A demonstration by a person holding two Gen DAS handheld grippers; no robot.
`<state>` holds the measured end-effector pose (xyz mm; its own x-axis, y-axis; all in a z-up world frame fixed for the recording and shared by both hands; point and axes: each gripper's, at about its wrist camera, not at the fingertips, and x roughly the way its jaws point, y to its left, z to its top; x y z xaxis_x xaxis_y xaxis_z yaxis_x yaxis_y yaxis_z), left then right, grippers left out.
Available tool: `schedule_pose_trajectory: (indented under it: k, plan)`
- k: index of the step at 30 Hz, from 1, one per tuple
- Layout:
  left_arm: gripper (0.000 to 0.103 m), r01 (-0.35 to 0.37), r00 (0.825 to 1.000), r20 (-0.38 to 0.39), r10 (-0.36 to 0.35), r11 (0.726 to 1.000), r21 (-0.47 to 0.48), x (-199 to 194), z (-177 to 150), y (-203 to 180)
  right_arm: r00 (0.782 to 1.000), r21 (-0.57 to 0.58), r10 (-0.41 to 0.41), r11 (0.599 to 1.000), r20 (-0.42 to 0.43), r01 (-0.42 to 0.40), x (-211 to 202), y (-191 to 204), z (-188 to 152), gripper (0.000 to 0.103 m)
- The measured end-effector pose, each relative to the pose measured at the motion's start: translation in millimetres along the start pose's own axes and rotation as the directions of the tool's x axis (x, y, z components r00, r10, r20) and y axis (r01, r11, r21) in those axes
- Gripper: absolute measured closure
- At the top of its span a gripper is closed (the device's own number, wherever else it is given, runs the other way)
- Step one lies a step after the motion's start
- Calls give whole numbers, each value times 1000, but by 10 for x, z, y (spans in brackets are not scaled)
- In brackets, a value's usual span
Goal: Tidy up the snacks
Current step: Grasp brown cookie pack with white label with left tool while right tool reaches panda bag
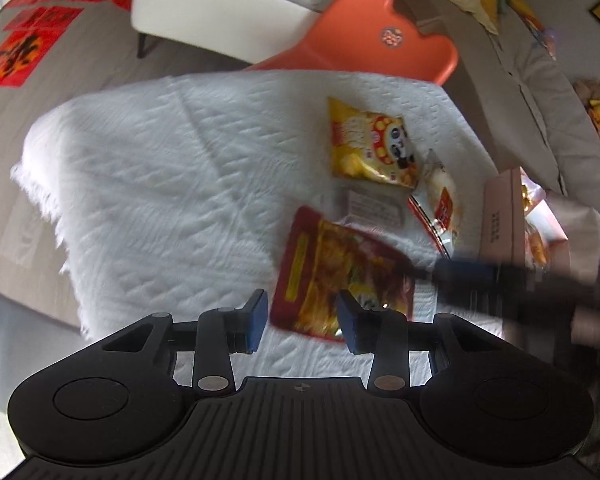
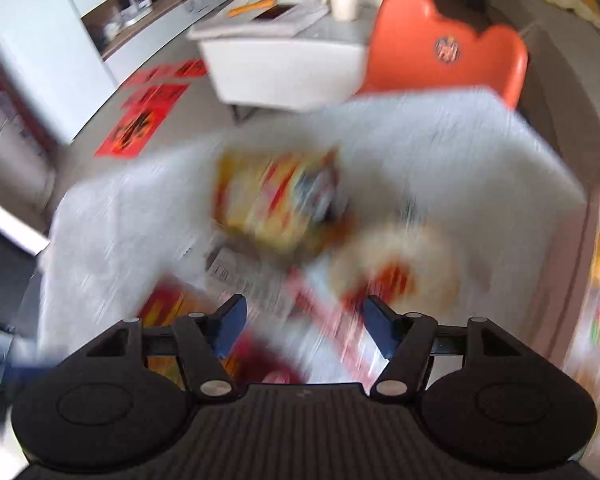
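Several snack packets lie on a white cloth-covered table (image 1: 160, 184). In the left wrist view I see a yellow panda packet (image 1: 368, 144), a pale round-bun packet (image 1: 442, 196) and a red-and-yellow packet (image 1: 340, 276). My left gripper (image 1: 302, 322) is open and empty, just short of the red-and-yellow packet. The right gripper (image 1: 472, 276) reaches in from the right over that packet, blurred. In the blurred right wrist view my right gripper (image 2: 302, 328) is open and empty above the packets, with the yellow packet (image 2: 276, 204) and bun packet (image 2: 400, 268) ahead.
A pink box (image 1: 504, 216) holding snacks stands at the table's right edge, also in the right wrist view (image 2: 560, 288). An orange chair (image 1: 376, 32) stands behind the table. A white coffee table (image 2: 284, 52) and red paper sheets (image 1: 16, 56) are on the floor beyond.
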<state>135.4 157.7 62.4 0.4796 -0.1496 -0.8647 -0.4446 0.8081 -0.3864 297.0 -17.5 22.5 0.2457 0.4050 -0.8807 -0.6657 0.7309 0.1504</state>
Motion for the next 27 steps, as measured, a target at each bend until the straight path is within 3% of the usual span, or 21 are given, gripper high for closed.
schedule_pose_trajectory:
  k: [2, 6, 10, 12, 15, 18, 19, 23, 24, 25, 27]
  plan:
    - [60, 18, 1000, -10, -18, 1000, 24, 95, 89, -80, 998, 62, 42, 997, -40, -40, -81, -4, -291, 43]
    - [60, 51, 999, -11, -50, 993, 107, 334, 309, -342, 997, 149, 27, 989, -65, -17, -297, -64, -803, 44]
    - [60, 13, 998, 61, -29, 968, 250, 568, 620, -633, 998, 183, 10, 983, -69, 3, -451, -163, -1078, 43]
    - [60, 8, 998, 52, -30, 925, 380, 718, 757, -780, 998, 204, -12, 979, -63, 25, -498, -228, -1148, 39]
    - [60, 30, 999, -29, -16, 838, 544, 932, 882, -877, 998, 248, -15, 968, -61, 30, -509, -357, -1236, 37]
    - [60, 75, 990, -139, 28, 732, 677, 979, 801, -960, 999, 269, -12, 963, -49, 25, -552, -414, -1292, 36]
    - [55, 94, 983, -175, 46, 700, 708, 985, 729, -984, 999, 275, -11, 961, -48, 23, -560, -424, -1313, 35]
    - [45, 94, 977, -181, 114, 531, 842, 979, 389, -1127, 1000, 284, 5, 959, -20, 1, -575, -452, -1383, 29]
    - [45, 87, 979, -168, 115, 507, 858, 988, 351, -1163, 1000, 285, 9, 959, -12, -5, -577, -452, -1394, 25]
    - [43, 87, 978, -170, 118, 511, 855, 1006, 352, -1179, 1000, 287, 14, 958, -6, -12, -559, -441, -1389, 22]
    - [42, 86, 978, -180, 109, 576, 813, 1061, 433, -1163, 1000, 292, 17, 956, 2, -17, -561, -423, -1392, 19]
